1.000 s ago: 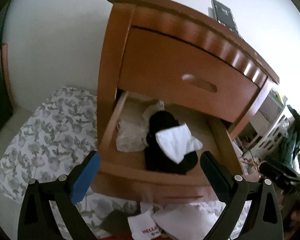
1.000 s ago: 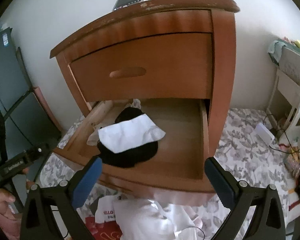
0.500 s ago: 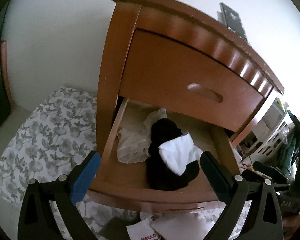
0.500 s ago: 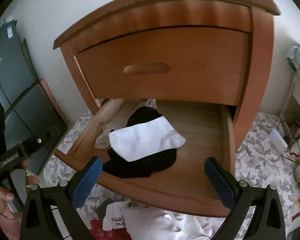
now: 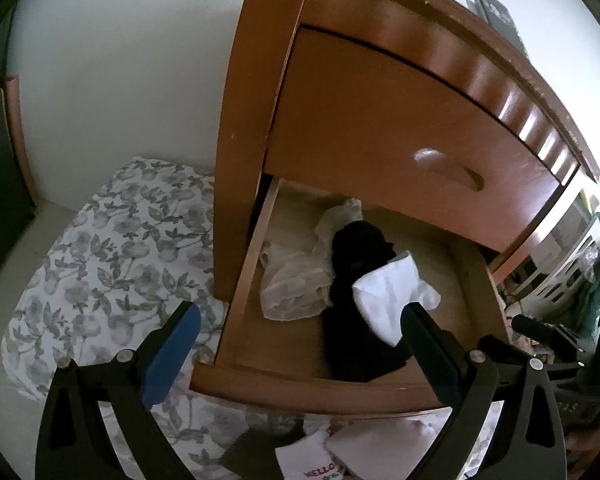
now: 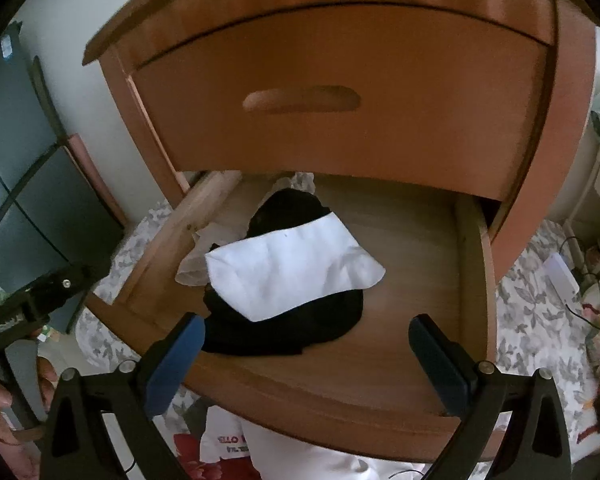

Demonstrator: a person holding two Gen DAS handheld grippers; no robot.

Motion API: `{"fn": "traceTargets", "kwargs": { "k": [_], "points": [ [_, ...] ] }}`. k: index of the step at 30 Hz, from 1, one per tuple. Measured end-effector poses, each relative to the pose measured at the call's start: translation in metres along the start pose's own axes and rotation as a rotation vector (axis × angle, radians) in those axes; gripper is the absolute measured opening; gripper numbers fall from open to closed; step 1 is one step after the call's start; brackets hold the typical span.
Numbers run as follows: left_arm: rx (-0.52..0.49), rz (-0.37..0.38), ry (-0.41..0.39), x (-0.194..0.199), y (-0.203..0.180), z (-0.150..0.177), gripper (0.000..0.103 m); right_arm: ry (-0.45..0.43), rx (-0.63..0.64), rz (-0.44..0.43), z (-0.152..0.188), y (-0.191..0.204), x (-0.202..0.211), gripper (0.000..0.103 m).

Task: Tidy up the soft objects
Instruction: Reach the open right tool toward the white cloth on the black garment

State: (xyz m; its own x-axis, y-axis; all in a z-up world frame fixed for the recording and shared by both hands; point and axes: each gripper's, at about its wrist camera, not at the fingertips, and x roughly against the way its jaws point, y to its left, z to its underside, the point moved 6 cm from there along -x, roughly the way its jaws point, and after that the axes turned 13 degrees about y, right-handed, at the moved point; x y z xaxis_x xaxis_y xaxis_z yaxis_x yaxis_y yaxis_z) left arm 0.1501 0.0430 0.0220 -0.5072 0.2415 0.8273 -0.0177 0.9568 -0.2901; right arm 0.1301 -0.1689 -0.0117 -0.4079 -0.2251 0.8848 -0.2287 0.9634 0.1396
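The lower drawer (image 5: 312,388) (image 6: 340,396) of a wooden nightstand stands pulled out. Inside lie a black garment (image 5: 356,256) (image 6: 284,332), a folded white cloth (image 5: 384,296) (image 6: 292,268) on top of it, and a cream sheer fabric (image 5: 292,280) (image 6: 190,268) at the left. My left gripper (image 5: 300,332) is open just in front of the drawer's front edge, holding nothing. My right gripper (image 6: 306,334) is open above the drawer's front edge, also holding nothing. More white clothes (image 5: 340,452) (image 6: 300,460) lie on the floor below the drawer.
The upper drawer (image 5: 400,136) (image 6: 340,100) is closed. A floral sheet (image 5: 112,260) (image 6: 540,308) covers the floor. A dark panel (image 6: 28,200) leans at the left, white furniture (image 5: 564,264) stands to the right, and a hand (image 6: 4,392) holds the other gripper.
Both grippers have moved closer to the open drawer, which now looms larger in both views. The clothes inside have not moved and both stay open.
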Motion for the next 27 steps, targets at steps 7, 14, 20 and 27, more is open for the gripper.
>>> {"fn": "traceTargets", "kwargs": {
  "k": [7, 14, 20, 27],
  "points": [
    [0.001, -0.032, 0.02, -0.004, 0.004, -0.003, 0.1, 0.068, 0.015, 0.03, -0.004, 0.007, -0.021, 0.103],
    [0.001, -0.037, 0.01, -0.005, 0.011, -0.005, 0.1, 0.114, 0.063, 0.07, -0.014, 0.019, -0.043, 0.103],
    [0.004, -0.024, 0.028, -0.005, 0.016, -0.006, 0.1, 0.144, 0.113, 0.113, -0.024, 0.034, -0.064, 0.103],
    [-0.006, -0.076, 0.034, -0.005, 0.021, -0.004, 0.1, 0.182, 0.142, 0.115, -0.032, 0.05, -0.08, 0.099]
  ]
}}
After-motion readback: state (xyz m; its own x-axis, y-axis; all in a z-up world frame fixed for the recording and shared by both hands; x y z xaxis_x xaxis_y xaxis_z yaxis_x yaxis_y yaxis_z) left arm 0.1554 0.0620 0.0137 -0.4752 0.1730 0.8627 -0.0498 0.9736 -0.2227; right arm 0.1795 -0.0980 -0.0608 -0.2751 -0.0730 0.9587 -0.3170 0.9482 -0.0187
